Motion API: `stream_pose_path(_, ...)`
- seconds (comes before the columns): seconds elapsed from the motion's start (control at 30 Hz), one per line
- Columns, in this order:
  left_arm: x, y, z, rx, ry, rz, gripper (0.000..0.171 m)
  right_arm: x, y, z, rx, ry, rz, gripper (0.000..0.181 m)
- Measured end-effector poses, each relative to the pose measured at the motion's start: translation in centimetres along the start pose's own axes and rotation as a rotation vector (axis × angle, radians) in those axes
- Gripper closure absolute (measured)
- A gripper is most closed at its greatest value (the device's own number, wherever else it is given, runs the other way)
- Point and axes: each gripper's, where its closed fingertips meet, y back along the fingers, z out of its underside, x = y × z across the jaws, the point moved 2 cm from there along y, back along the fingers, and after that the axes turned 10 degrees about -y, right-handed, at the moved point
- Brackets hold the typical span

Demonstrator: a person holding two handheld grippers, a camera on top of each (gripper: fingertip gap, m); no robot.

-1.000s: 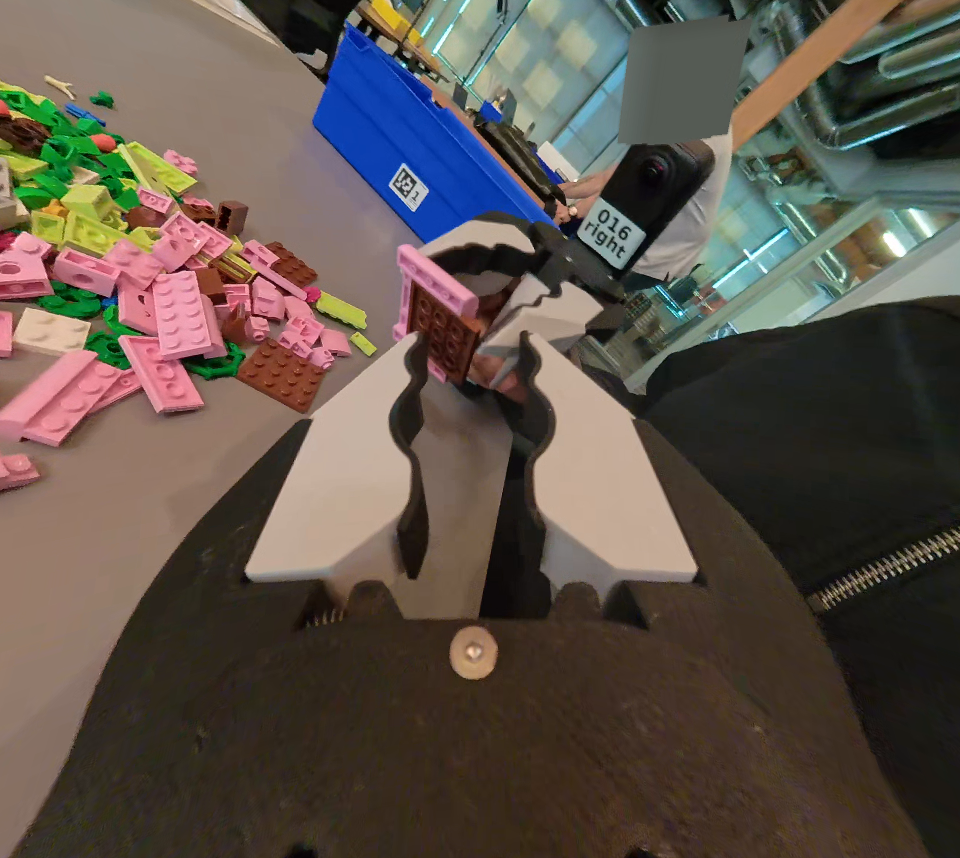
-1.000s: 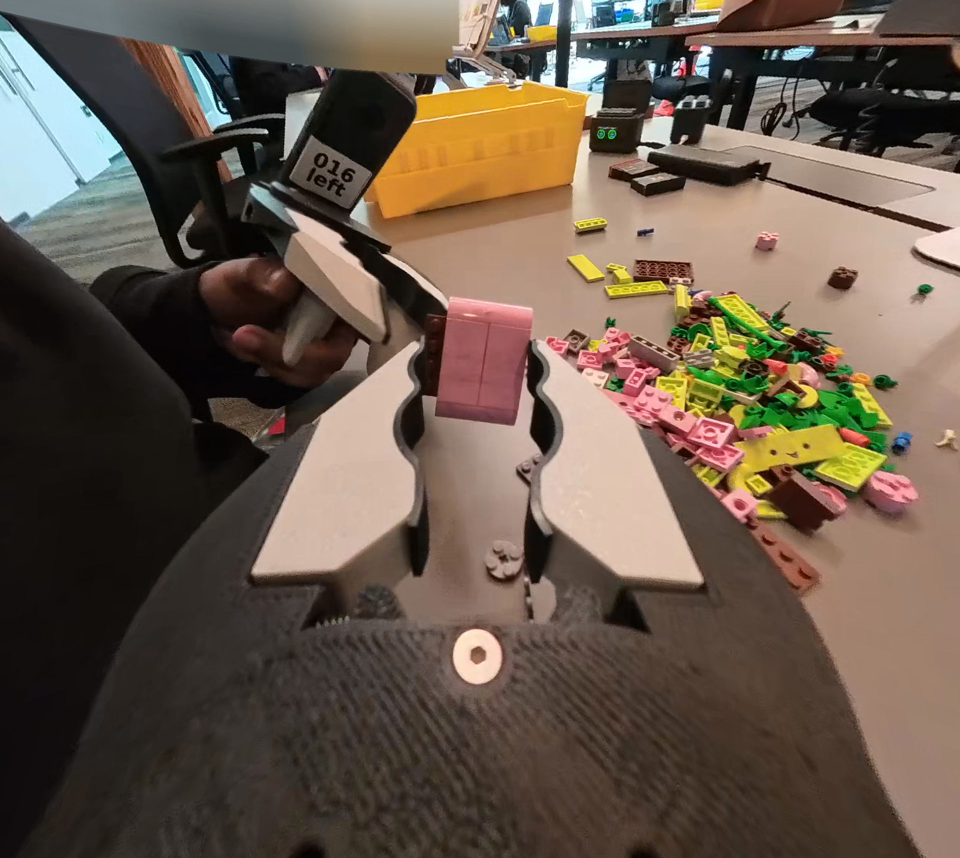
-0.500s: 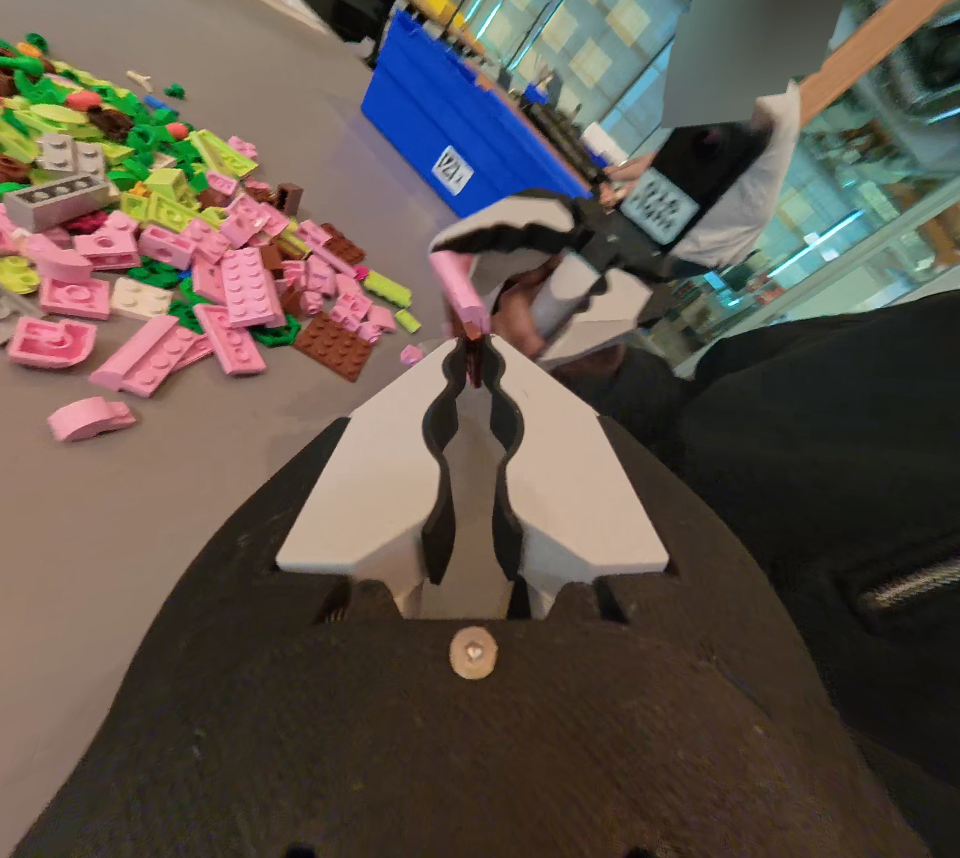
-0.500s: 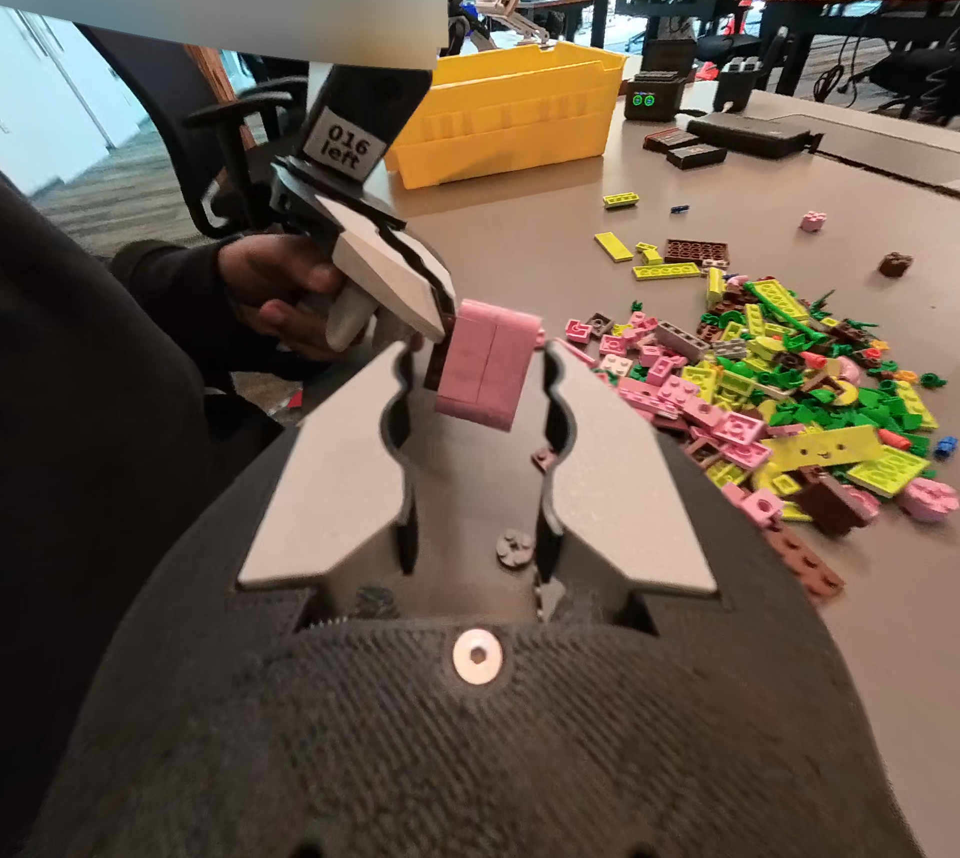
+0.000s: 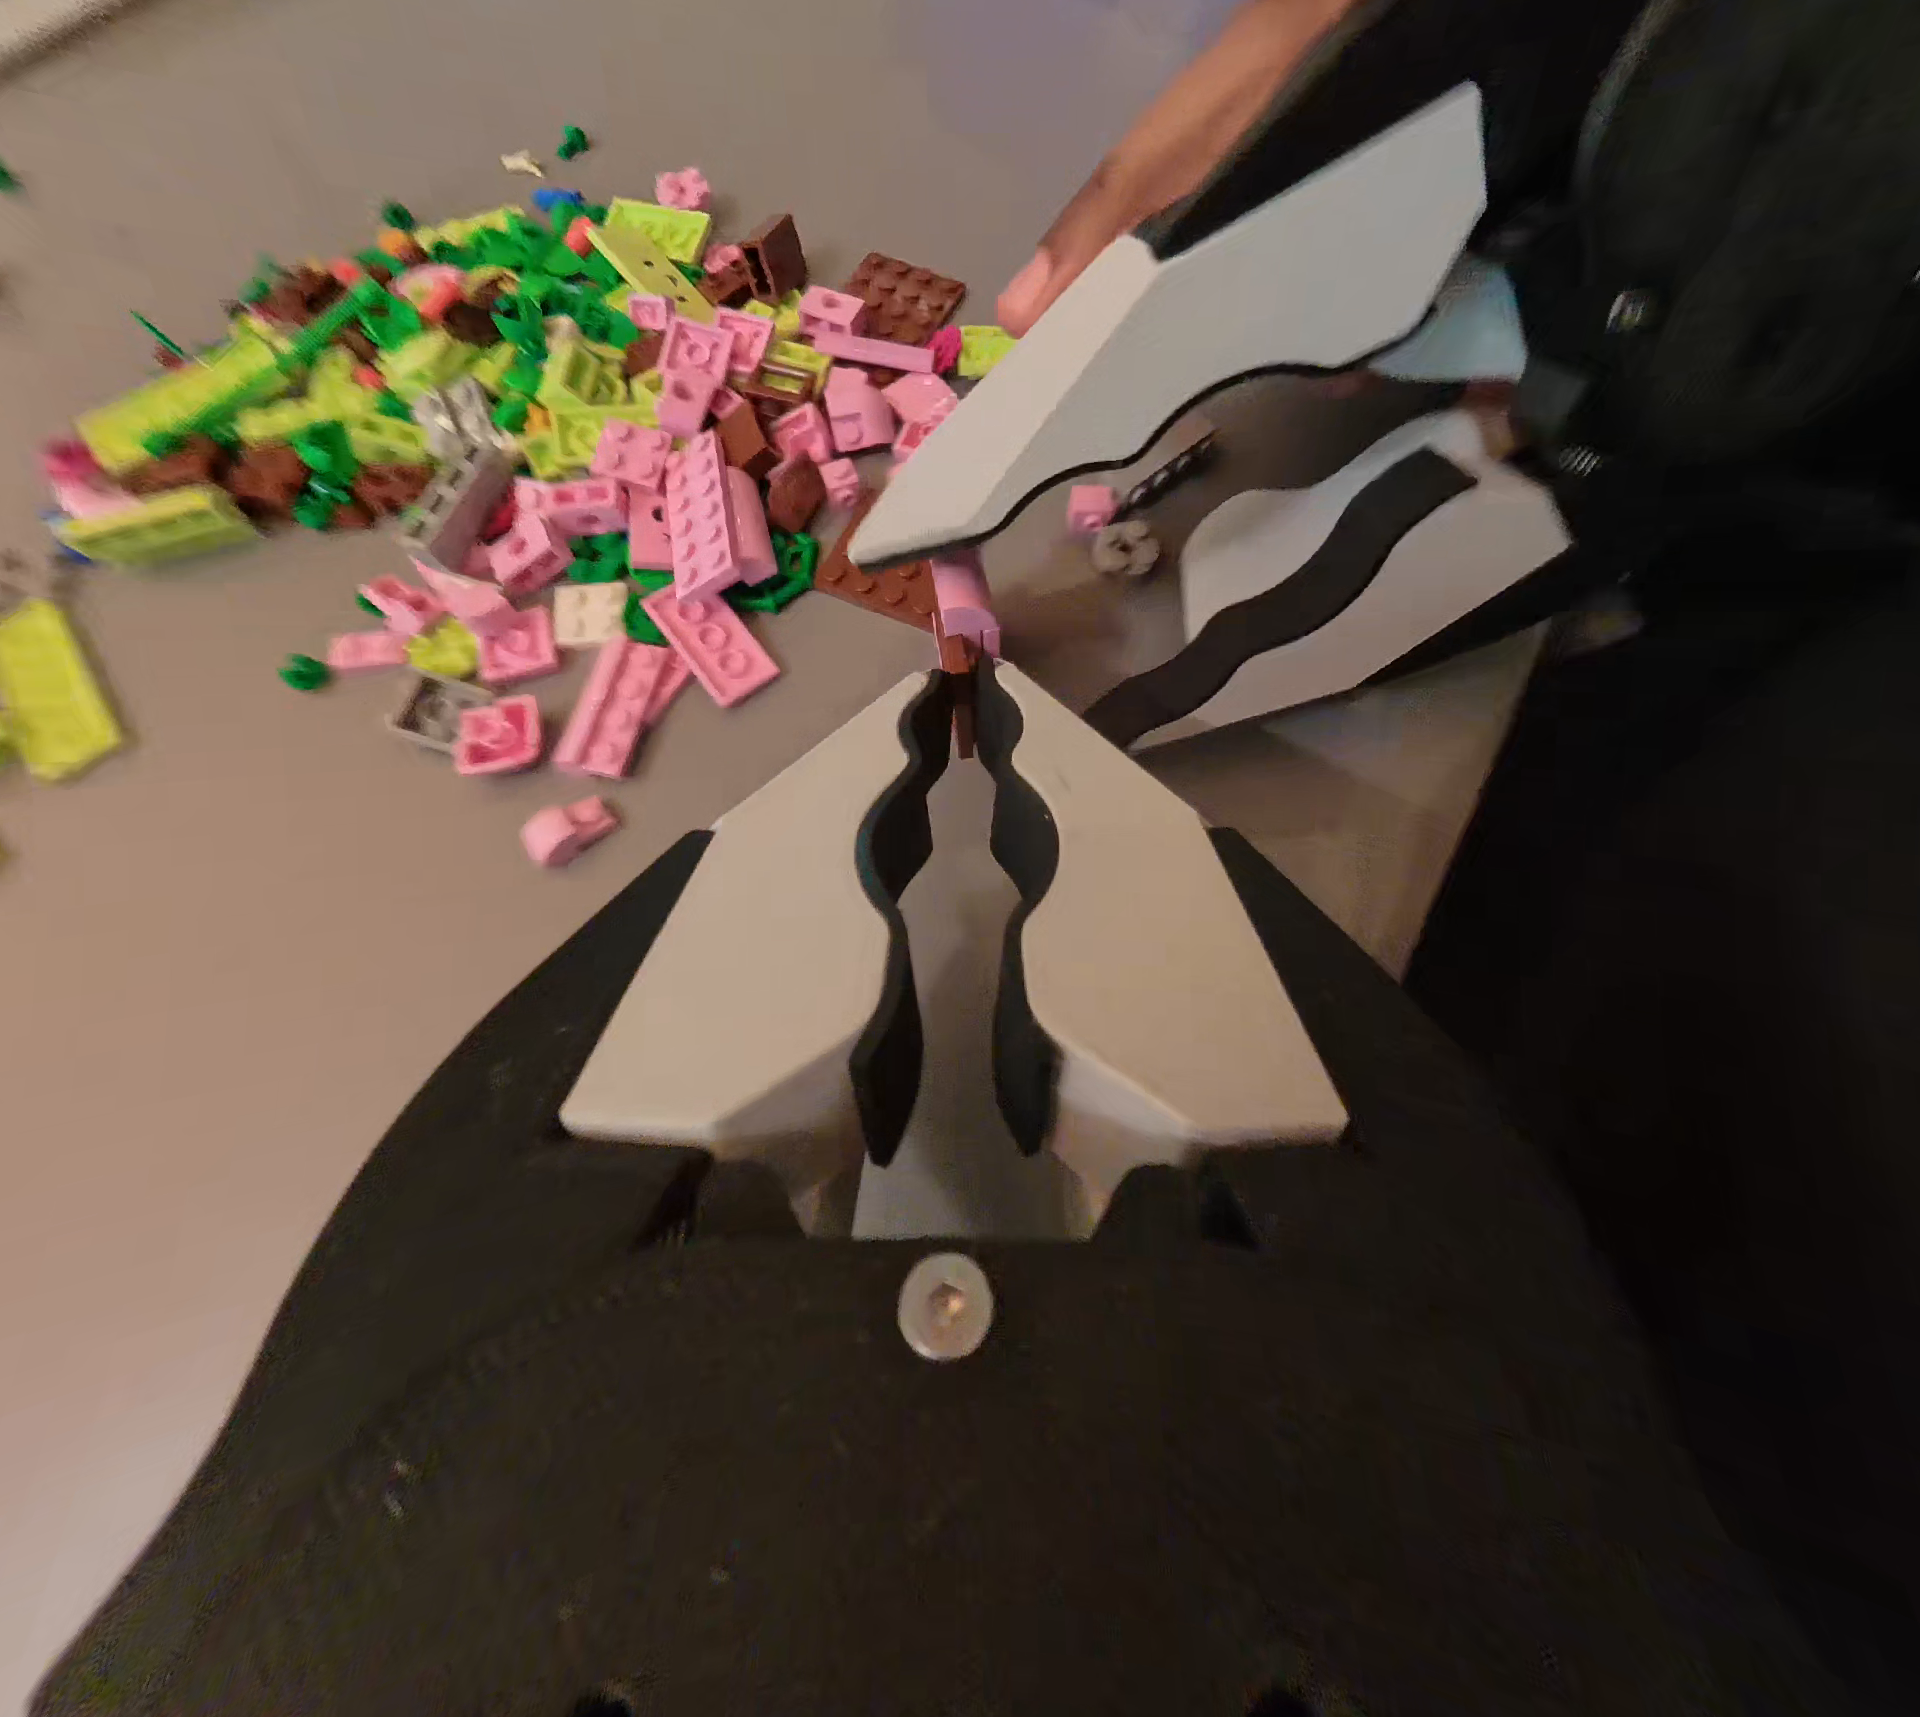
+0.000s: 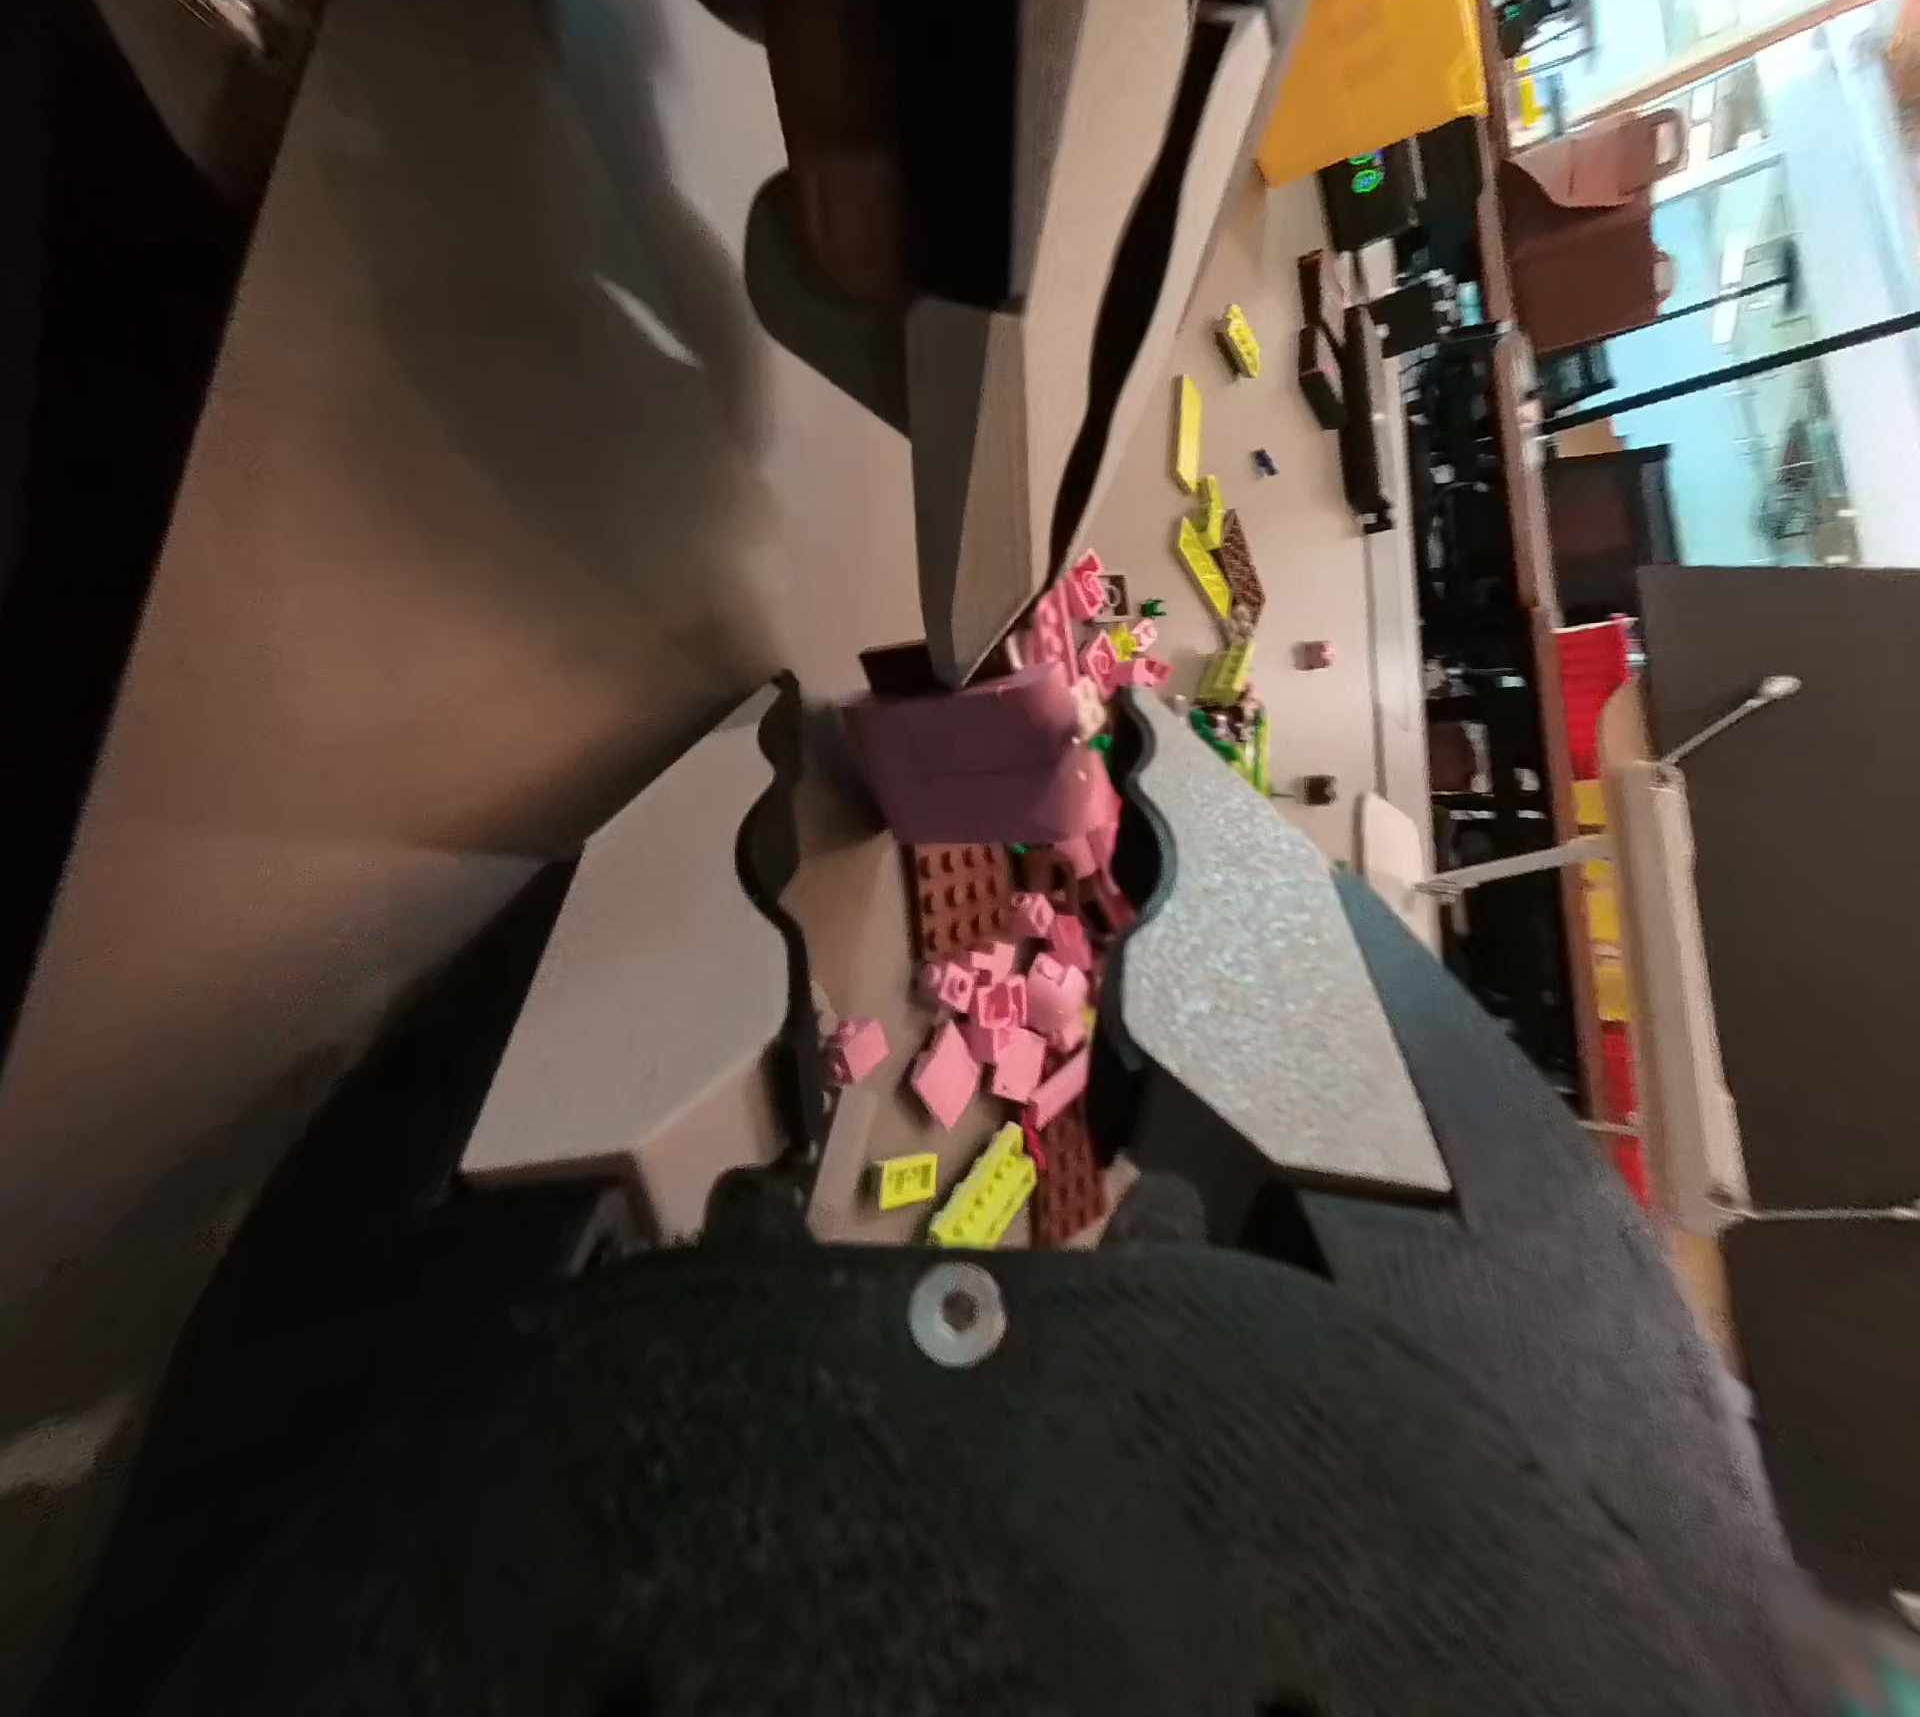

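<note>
Wrist cameras facing each other closely, right view seemingly rolled sideways, sharing brick pile (image 5: 582,441)

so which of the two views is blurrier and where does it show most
The right wrist view is the blurrier: it is tilted sideways, the left gripper and hand at the top are smeared and dark, and the pink piece looks soft. The left wrist view is sharper near its own fingers, with blur on the brick pile and wide-angle bending at the edges.

The left gripper (image 5: 961,691) pinches a small pink-and-brown brick assembly (image 5: 961,628) at its tips. At ten o'clock the loose brick heap (image 5: 582,441) lies on the grey table (image 5: 312,940). At two o'clock the right gripper (image 5: 1039,618) apparently straddles that assembly.
</note>
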Motion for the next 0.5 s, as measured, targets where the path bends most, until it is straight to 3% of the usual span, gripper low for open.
stream_pose_path(0.1,-0.4,0.3,0.1,-0.046,-0.207,-0.115,0.169,-0.1,0.5,-0.3,0.024,-0.125,-0.093,0.125)
stream_pose_path(0.23,0.0,0.6,-0.3,-0.063,-0.422,-0.191,0.169,1.3,2.0,-0.6,0.091,-0.218,-0.104,0.142)
stream_pose_path(0.37,0.2,0.7,-0.7,-0.096,-0.618,-0.271,0.169,1.4,2.2,0.0,0.052,-0.139,-0.079,0.154)
stream_pose_path(0.5,0.7,0.5,-0.9,-0.11,-0.696,-0.286,0.169,1.1,2.0,-0.2,0.055,-0.072,-0.071,0.163)
